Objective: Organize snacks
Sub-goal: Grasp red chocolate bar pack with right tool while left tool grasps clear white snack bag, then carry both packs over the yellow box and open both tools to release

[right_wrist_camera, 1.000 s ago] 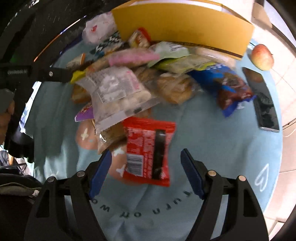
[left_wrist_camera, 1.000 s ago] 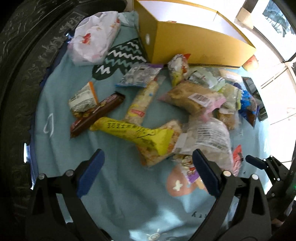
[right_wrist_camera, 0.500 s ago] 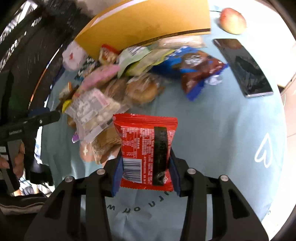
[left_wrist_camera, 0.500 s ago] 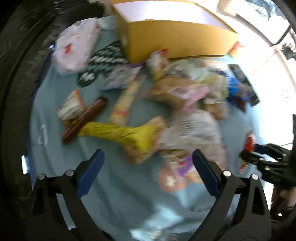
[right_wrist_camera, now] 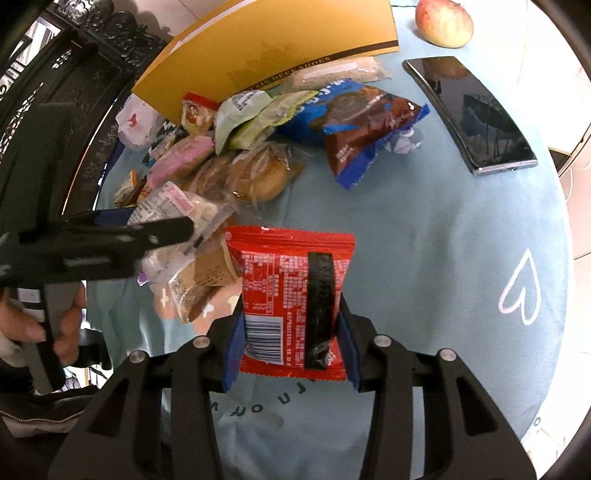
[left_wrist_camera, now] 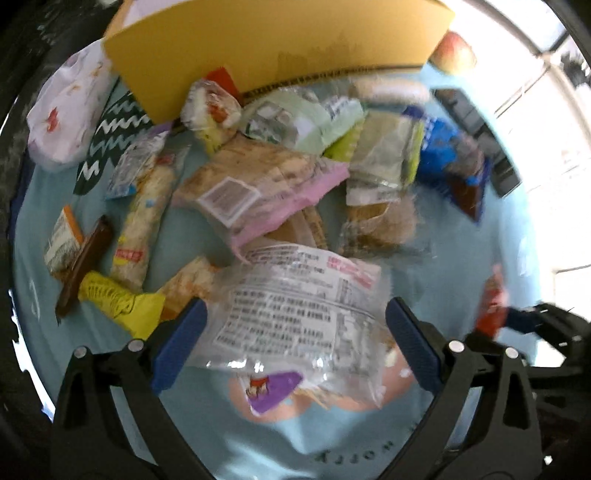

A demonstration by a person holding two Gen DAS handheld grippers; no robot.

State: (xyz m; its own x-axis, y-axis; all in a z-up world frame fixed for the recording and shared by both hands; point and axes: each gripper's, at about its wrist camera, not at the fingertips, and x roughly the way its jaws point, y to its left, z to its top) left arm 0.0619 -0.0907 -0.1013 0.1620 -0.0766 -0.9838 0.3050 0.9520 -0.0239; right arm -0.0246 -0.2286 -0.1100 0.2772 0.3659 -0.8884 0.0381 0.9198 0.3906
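My right gripper (right_wrist_camera: 291,347) is shut on a red snack packet (right_wrist_camera: 291,295), held upright above the light blue cloth (right_wrist_camera: 443,258). From the left wrist view that packet (left_wrist_camera: 491,306) shows at the right edge. My left gripper (left_wrist_camera: 295,347) stands open, pointing down over a clear bag with a printed label (left_wrist_camera: 295,314); its blue pads are on either side of the bag and apart from it. In the right wrist view the left gripper's black finger (right_wrist_camera: 110,240) reaches over the same bag (right_wrist_camera: 173,206). A yellow box (left_wrist_camera: 277,48) stands behind the snack pile.
A blue cookie bag (right_wrist_camera: 354,122), a pink-wrapped bread (left_wrist_camera: 258,192), green packets (left_wrist_camera: 303,122) and a yellow packet (left_wrist_camera: 118,302) crowd the cloth. A phone (right_wrist_camera: 469,114) and an apple (right_wrist_camera: 443,22) lie at the right. A hand (right_wrist_camera: 33,325) holds the left gripper's handle.
The right gripper closed on the red packet and lifted it off the cloth. The left gripper moved right over the pile and now straddles the clear labelled bag.
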